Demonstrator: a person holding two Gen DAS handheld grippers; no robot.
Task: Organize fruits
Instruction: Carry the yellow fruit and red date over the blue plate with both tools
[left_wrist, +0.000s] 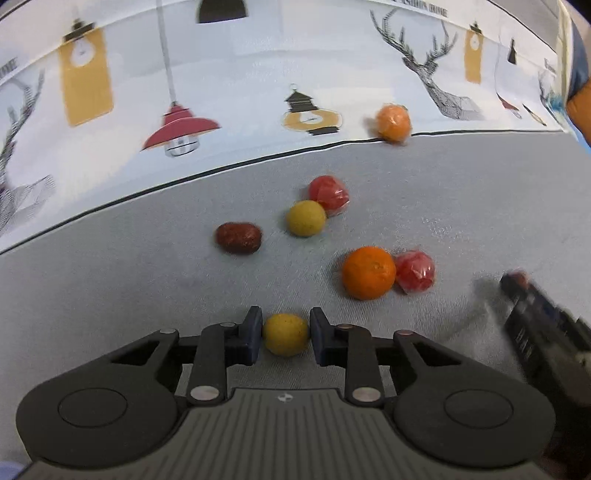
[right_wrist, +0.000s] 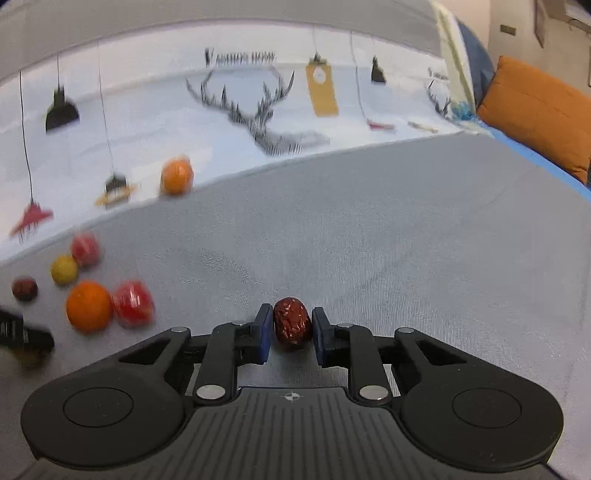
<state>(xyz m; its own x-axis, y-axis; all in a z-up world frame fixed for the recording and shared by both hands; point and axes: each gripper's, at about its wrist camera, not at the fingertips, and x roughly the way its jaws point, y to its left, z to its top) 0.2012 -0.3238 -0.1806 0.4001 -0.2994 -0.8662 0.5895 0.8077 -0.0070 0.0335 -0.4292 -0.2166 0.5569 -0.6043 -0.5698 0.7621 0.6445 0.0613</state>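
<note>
Left wrist view, left to right. Grey cloth (left_wrist: 129, 295) underfoot, printed sheet (left_wrist: 240, 74) with lamps and deer behind. Dark red date (left_wrist: 238, 237) lying alone on the grey. Left gripper (left_wrist: 286, 334) closed narrow on a small yellow fruit (left_wrist: 285, 333), both pads pressed against its sides. Second yellow fruit (left_wrist: 306, 218) farther back, touching a red wrapped fruit (left_wrist: 328, 194). Large orange (left_wrist: 369, 272) to the right, touching another red wrapped fruit (left_wrist: 414, 271). Wrapped orange fruit (left_wrist: 393, 122) far back, on the seam of grey and print. Blurred tip of the other tool at the right edge.

Right wrist view, left to right. Same cluster at far left, blurred. Right gripper (right_wrist: 291, 328) clamped narrow on a wrinkled red date (right_wrist: 292, 328), held between the blue pads over bare grey cloth, well apart from the cluster. Orange cushion (right_wrist: 535, 110) at upper right.
</note>
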